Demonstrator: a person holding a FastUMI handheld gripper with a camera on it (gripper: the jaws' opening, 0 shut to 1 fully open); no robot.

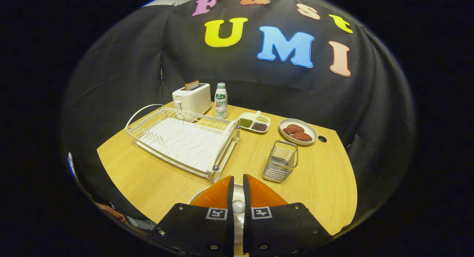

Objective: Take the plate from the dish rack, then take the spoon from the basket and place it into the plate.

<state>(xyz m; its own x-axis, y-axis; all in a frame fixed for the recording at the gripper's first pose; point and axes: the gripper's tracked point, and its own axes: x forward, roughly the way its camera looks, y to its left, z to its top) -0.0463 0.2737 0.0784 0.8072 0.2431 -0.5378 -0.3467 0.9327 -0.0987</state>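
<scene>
My gripper (pixel 239 183) hangs over the near edge of the table, its fingers drawn close together on a white spoon (pixel 239 207). The spoon's rounded end shows in the narrow gap between them. Right under the fingers lies the white plate (pixel 198 197); only its rim shows, to the left of the fingers and in the gap. The white wire dish rack (pixel 183 140) stands beyond the fingers to the left with nothing in it. Just ahead to the right is the small metal wire basket (pixel 281 161), and I see no spoon in it.
At the back of the wooden table (pixel 148 179) stand a white toaster (pixel 192 97) with a slice in it and a small bottle (pixel 221 100). A divided dish of beans (pixel 254 122) and a plate with brown patties (pixel 298 132) sit behind the basket.
</scene>
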